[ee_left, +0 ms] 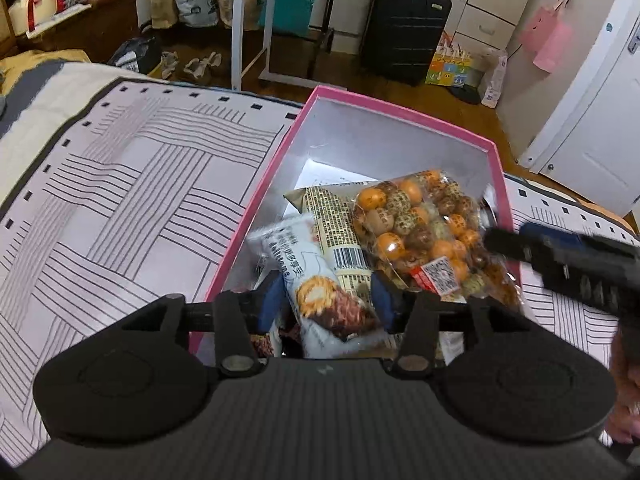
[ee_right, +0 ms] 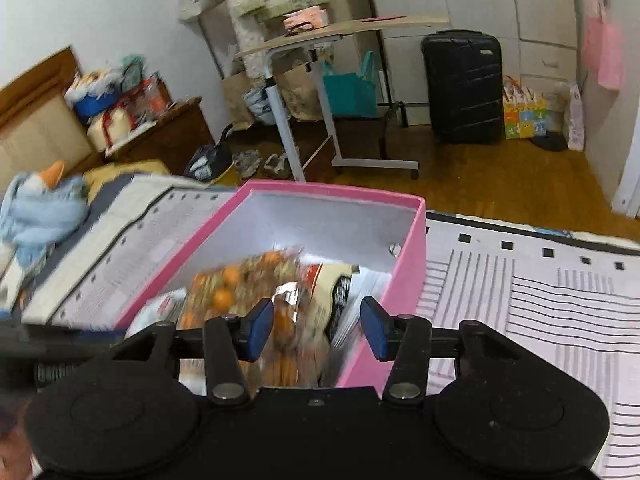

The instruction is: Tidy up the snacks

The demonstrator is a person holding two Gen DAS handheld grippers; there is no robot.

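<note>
A pink box [ee_left: 256, 204] with a silver inside stands on the bed. In it lie a clear bag of orange and brown round snacks [ee_left: 424, 232], a cream printed packet [ee_left: 340, 236] and a white snack packet [ee_left: 316, 280]. My left gripper [ee_left: 326, 300] is open over the box's near end, its blue pads either side of the white packet without squeezing it. My right gripper [ee_right: 316, 326] is open above the box [ee_right: 404, 280], with the blurred round-snack bag [ee_right: 240, 296] below it. It shows at the right of the left wrist view [ee_left: 568, 256].
The box sits on a white bedspread with black line patterns [ee_left: 120, 200]. A blue soft toy [ee_right: 40, 208] lies on the bed at left. Beyond the bed are a wooden floor, a white-legged side table [ee_right: 320, 100], a black suitcase [ee_right: 464, 84] and several bags.
</note>
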